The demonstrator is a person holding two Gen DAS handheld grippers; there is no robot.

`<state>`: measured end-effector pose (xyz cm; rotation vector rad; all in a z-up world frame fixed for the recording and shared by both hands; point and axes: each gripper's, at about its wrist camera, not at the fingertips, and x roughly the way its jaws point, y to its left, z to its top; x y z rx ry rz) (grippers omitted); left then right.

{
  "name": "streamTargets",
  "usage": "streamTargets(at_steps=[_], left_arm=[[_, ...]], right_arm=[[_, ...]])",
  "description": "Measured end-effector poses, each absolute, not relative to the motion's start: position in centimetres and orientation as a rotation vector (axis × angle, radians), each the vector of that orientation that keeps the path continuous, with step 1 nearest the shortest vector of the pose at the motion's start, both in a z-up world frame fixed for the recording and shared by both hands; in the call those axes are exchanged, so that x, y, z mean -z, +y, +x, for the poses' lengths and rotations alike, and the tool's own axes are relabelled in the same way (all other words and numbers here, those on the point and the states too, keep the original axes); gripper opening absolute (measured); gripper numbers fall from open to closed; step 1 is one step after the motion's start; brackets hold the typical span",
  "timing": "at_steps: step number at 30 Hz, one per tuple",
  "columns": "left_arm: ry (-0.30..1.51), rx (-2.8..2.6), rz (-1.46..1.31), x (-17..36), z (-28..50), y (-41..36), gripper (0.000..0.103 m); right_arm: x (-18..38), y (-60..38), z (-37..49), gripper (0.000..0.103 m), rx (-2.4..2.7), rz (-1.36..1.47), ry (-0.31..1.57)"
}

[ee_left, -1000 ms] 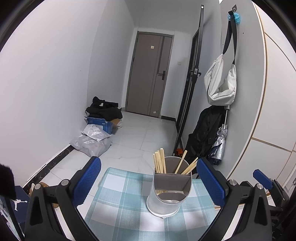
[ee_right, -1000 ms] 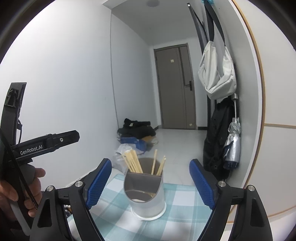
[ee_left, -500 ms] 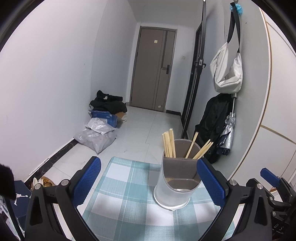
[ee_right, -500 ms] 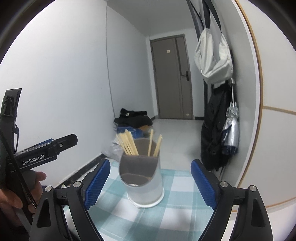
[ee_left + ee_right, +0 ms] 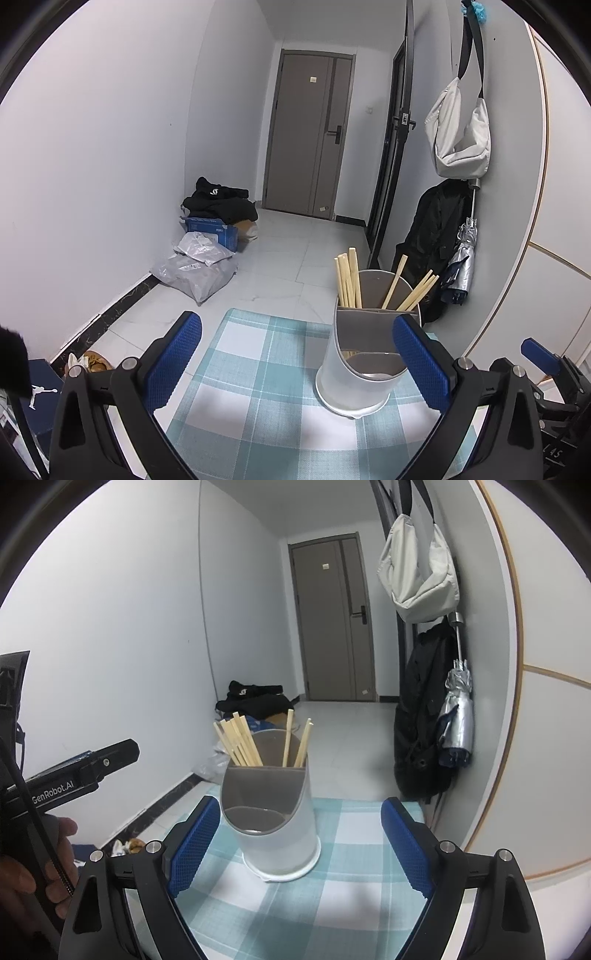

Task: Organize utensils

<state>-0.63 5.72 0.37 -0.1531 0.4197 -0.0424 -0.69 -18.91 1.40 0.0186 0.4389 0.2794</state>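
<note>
Both grippers, left [image 5: 295,363] and right [image 5: 299,847], hang with jaws spread wide and nothing between them, each pointed at the holder [image 5: 364,354] that stands upright on the checked cloth [image 5: 251,369], right of centre in the left view and near centre in the right view. Chopsticks [image 5: 240,740] already stand in the holder's taller rear compartment at mid-frame, while the lower front one looks empty. No loose utensils show on the cloth, so the sorting seems close to done, though anything below the frame edge is hidden.
</note>
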Motion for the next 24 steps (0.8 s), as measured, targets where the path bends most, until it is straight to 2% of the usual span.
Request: streamTargets(at_steps=[24], left_arm=[[0.456, 0.06, -0.145, -0.25, -0.5, 5.46, 0.102]], right_arm=[[-1.96, -19.17, -1.51, 0.092, -0.246, 0.005, 0.404]])
